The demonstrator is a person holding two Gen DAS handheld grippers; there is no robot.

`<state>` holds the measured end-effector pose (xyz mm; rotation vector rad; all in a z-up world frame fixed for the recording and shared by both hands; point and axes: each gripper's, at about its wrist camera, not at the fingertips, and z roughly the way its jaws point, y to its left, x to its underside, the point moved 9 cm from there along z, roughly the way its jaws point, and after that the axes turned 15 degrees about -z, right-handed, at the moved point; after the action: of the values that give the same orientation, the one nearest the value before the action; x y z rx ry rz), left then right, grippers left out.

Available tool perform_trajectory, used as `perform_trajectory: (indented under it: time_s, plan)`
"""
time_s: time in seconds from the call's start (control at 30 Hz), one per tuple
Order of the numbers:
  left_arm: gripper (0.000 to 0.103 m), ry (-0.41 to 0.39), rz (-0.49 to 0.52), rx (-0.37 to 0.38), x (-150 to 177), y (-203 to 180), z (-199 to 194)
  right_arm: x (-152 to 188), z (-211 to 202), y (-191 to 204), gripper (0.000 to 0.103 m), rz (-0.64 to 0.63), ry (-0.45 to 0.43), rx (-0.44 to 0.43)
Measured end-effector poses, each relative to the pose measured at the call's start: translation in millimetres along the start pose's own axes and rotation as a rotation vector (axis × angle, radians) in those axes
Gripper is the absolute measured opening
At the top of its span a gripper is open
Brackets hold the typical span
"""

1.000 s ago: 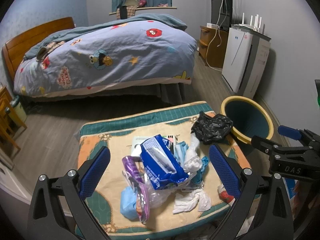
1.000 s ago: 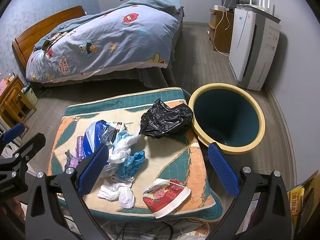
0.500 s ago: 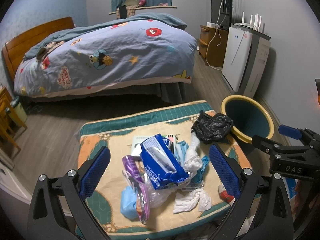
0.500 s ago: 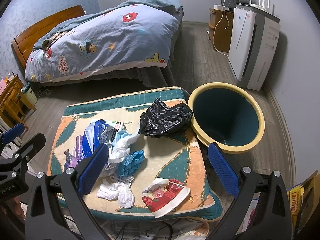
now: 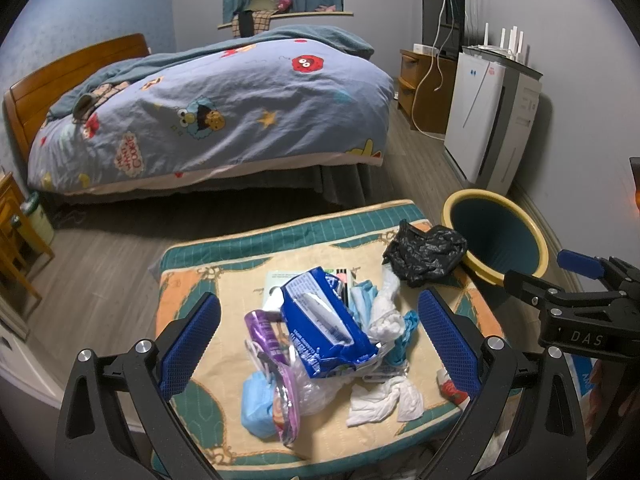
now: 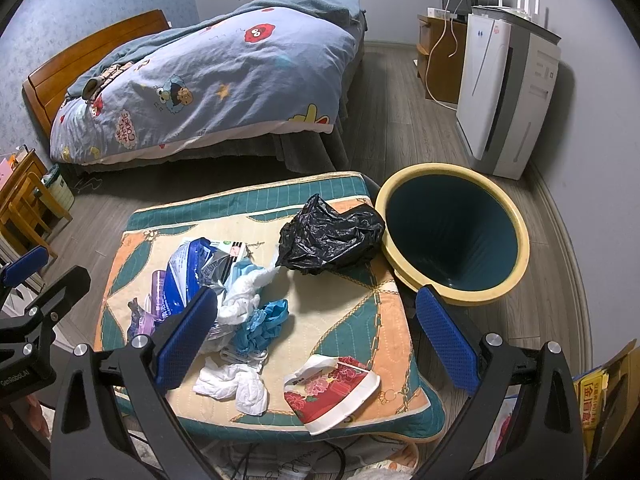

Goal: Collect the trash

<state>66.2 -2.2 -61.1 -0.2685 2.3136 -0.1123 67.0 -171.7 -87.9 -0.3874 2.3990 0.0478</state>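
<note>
Trash lies on a padded cushion (image 5: 188, 288) (image 6: 352, 332): a blue wrapper (image 5: 320, 324) (image 6: 184, 276), a purple wrapper (image 5: 272, 344), white tissue (image 5: 384, 400) (image 6: 232, 384), a blue glove (image 6: 264, 320), a black plastic bag (image 5: 424, 252) (image 6: 328, 236) and a red flowered paper cup (image 6: 332, 384). A yellow-rimmed bin (image 5: 496, 236) (image 6: 452, 236) stands on the floor just right of the cushion. My left gripper (image 5: 320, 344) hangs open above the wrapper pile. My right gripper (image 6: 316, 336) hangs open above the cushion's near right part, holding nothing.
A bed (image 5: 216, 112) with a blue cartoon quilt fills the far side. A white appliance (image 5: 492, 116) and a wooden cabinet (image 5: 420, 92) stand along the right wall. Wooden furniture (image 6: 24, 200) sits at the left. Bare wood floor lies between bed and cushion.
</note>
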Motion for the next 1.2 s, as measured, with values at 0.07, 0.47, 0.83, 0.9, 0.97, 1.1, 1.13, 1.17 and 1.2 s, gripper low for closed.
perform_trajectory:
  time_s: [0.07, 0.47, 0.83, 0.9, 0.97, 1.1, 1.13, 1.17, 1.2]
  plan:
    - [0.098, -0.001, 0.0, 0.0, -0.1, -0.3, -0.1, -0.2, 0.1, 0.2, 0.098, 0.001, 0.001, -0.001]
    - [0.098, 0.002, 0.001, 0.0, 0.1, -0.2, 0.3, -0.7, 0.4, -0.1, 0.098, -0.001, 0.003, -0.001]
    - [0.098, 0.026, 0.003, -0.002, 10.5, 13.2, 8.1, 11.3, 8.8, -3.6, 0.098, -0.006, 0.033, -0.019]
    - [0.098, 0.027, 0.008, -0.011, 11.8, 18.0, 11.2, 14.1, 15.0, -8.7, 0.098, 0.008, 0.064, -0.023]
    - [0.098, 0.029, 0.016, -0.029, 9.8, 17.5, 16.9, 24.5, 25.1, -14.3, 0.097, 0.041, 0.106, -0.039]
    - [0.098, 0.058, 0.0, -0.07, 13.5, 29.8, 29.2, 42.9, 44.7, -20.2, 0.097, 0.103, 0.174, -0.081]
    - [0.098, 0.072, -0.011, -0.066, 15.4, 32.1, 32.1, 47.4, 49.3, -21.3, 0.097, 0.114, 0.192, -0.08]
    - [0.098, 0.082, -0.017, -0.065, 16.6, 33.0, 34.4, 56.3, 55.3, -21.8, 0.097, 0.123, 0.216, -0.071]
    - [0.098, 0.092, -0.022, -0.067, 18.5, 34.6, 36.9, 61.9, 58.5, -20.3, 0.097, 0.125, 0.232, -0.073]
